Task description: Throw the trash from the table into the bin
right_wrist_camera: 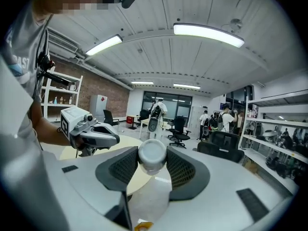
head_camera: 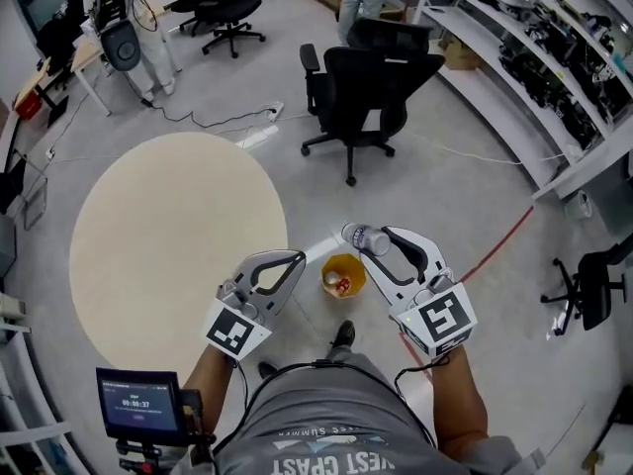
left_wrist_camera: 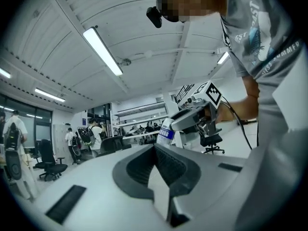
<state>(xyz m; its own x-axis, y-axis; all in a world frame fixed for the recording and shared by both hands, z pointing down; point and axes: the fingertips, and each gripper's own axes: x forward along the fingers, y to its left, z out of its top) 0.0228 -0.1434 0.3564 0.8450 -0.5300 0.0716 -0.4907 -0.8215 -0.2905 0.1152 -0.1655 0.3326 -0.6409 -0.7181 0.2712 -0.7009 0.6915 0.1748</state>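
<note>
A clear plastic bottle (head_camera: 364, 237) with a blue label is clamped in my right gripper (head_camera: 377, 237), held in the air just above and right of the yellow bin (head_camera: 343, 275) on the floor. The bin has red trash inside. In the right gripper view the bottle's white cap (right_wrist_camera: 152, 154) sits between the pads, with the bin's rim (right_wrist_camera: 142, 225) low in the frame. My left gripper (head_camera: 293, 259) hangs beside the edge of the round beige table (head_camera: 168, 245), shut and empty. The left gripper view shows its jaws (left_wrist_camera: 155, 162) meeting, and the bottle (left_wrist_camera: 166, 131) beyond them.
A black office chair (head_camera: 366, 87) stands on the grey floor beyond the bin. Shelves (head_camera: 534, 47) run along the right wall. A red line (head_camera: 499, 240) and cables cross the floor. A small screen (head_camera: 138, 404) is at the lower left. People stand far back.
</note>
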